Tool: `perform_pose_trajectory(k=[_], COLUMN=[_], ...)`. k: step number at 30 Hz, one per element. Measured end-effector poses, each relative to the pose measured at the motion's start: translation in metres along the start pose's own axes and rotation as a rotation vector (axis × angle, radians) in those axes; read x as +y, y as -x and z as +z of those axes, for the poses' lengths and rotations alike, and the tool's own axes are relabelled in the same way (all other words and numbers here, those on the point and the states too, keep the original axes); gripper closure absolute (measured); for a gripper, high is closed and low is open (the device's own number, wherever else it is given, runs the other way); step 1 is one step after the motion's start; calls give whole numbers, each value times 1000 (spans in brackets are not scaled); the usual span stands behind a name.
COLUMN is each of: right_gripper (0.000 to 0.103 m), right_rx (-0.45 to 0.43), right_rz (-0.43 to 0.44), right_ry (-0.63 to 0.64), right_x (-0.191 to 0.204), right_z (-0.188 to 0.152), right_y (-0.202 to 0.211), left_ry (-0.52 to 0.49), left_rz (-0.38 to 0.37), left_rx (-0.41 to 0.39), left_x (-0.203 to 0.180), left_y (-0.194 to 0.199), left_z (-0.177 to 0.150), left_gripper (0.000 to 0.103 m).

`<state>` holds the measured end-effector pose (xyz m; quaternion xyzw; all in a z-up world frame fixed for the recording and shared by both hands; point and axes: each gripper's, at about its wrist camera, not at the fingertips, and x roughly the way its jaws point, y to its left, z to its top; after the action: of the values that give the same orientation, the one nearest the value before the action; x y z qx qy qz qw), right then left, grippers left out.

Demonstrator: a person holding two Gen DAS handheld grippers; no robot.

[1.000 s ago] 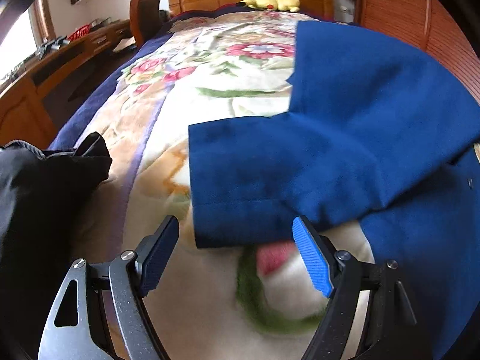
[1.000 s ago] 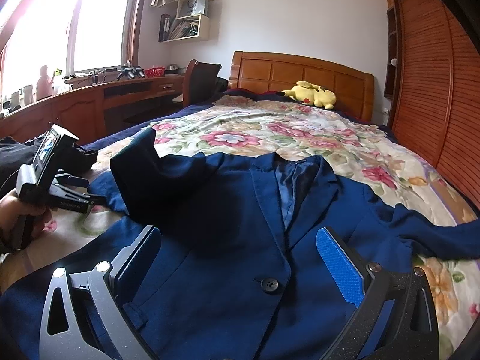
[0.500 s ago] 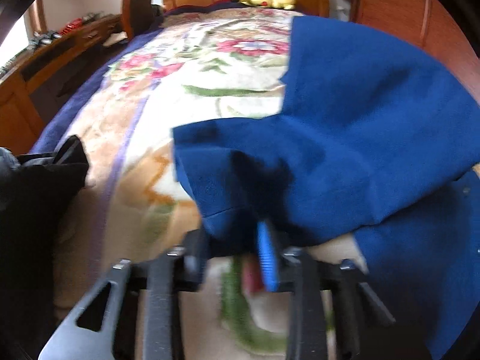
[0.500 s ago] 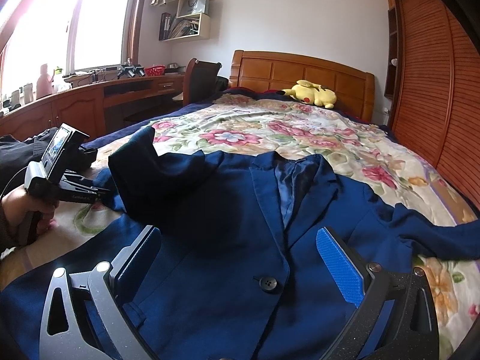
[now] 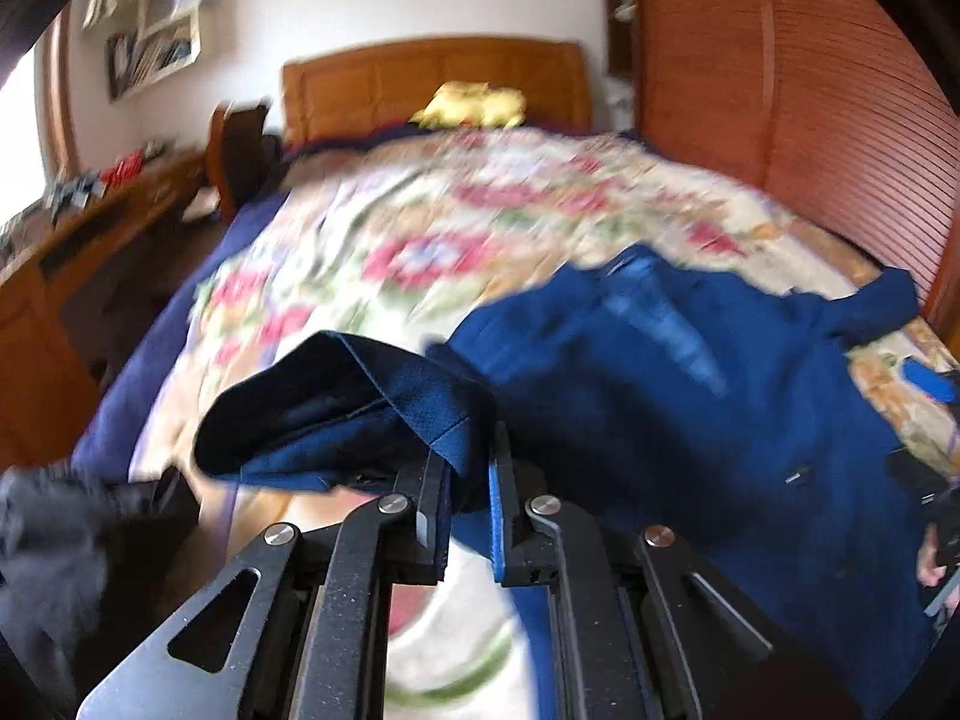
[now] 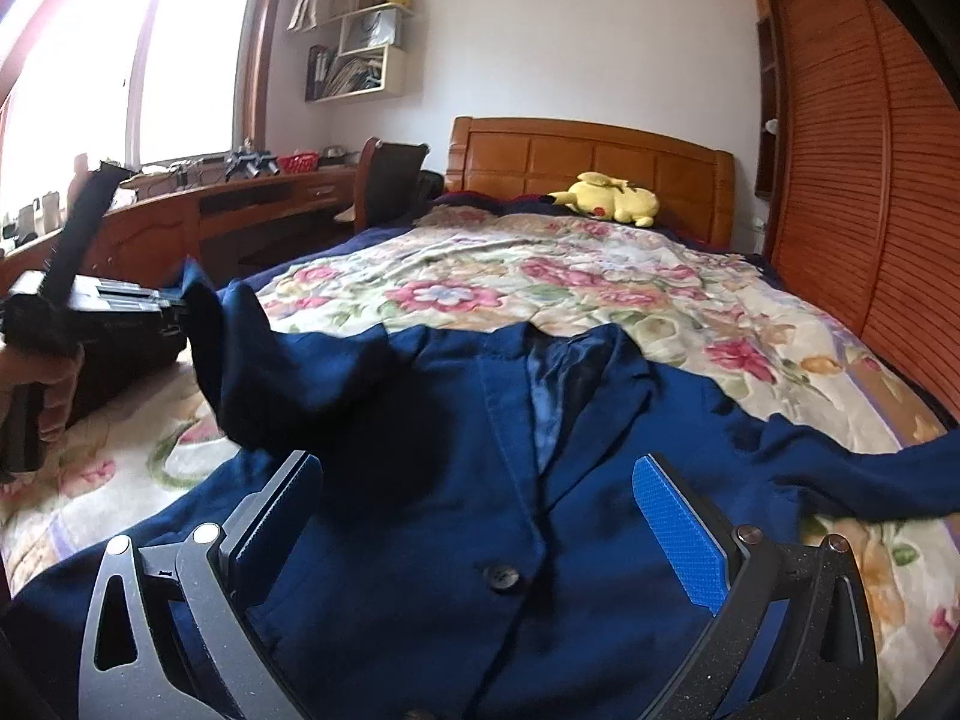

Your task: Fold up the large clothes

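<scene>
My left claw (image 5: 468, 474) has just been closing and now grips the cuff of the sleeve (image 5: 360, 402), lifted off the bed (image 6: 600, 276) since a second ago: the fold is under way. My right claw (image 6: 486, 516) hangs open over the blue jacket (image 6: 456, 480), which lies face-up, collar toward the headboard (image 6: 588, 156), long axis down the bed.

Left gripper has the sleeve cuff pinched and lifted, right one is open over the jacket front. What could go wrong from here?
1. The left gripper holds only the edge of the cuff; the cloth may slip out as it is carried across.
2. The right gripper is open and pins nothing, so the jacket may drag across the bedspread.
3. The other sleeve lies spread out and may end up crooked.
</scene>
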<state>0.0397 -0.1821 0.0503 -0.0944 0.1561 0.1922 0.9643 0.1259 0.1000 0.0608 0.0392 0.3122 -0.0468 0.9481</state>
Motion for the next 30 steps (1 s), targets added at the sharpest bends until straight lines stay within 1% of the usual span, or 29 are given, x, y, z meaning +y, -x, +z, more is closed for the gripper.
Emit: perform_pose_trajectory(k=[3, 5, 6, 11, 14, 17, 20, 23, 24, 26, 28, 30], right_gripper=[0, 0, 0, 0, 0, 0, 0, 0, 0, 0, 0, 0], right_rx=[-12, -17, -19, -26, -30, -32, -30, -28, -28, -28, -28, -29], right_rz=[-28, -42, -47, -78, -94, -109, -121, -132, -134, -137, -138, -139], right_ry=[-14, -27, -34, -62, -74, -84, -97, -106, -109, -113, -113, -108], right_x=[-12, -19, -22, -35, -41, -45, -49, -51, -51, -50, -49, -47], right_z=[-1, -3, -4, -8, -11, -13, -14, -14, -14, -14, -13, -12], right_y=[7, 13, 15, 28, 35, 41, 44, 46, 47, 48, 49, 49], left_ry=[-48, -72, -89, -147, -166, -175, -175, -175, -172, -165, -160, -161], left_rz=[-48, -78, -103, -187, -224, -235, -267, -287, -295, -314, -333, -341], left_rx=[-48, -70, -84, -116, -118, -114, -91, -62, -57, -44, -45, -55], left_x=[-28, -44, -59, -109, -131, -145, -155, -162, -165, -167, -167, -167], left_y=[14, 22, 27, 36, 37, 35, 29, 21, 21, 19, 20, 24], left_z=[25, 36, 42, 58, 57, 50, 39, 24, 21, 12, 4, -3], left_gripper=[93, 93, 93, 93, 93, 93, 92, 90, 87, 78, 60, 57])
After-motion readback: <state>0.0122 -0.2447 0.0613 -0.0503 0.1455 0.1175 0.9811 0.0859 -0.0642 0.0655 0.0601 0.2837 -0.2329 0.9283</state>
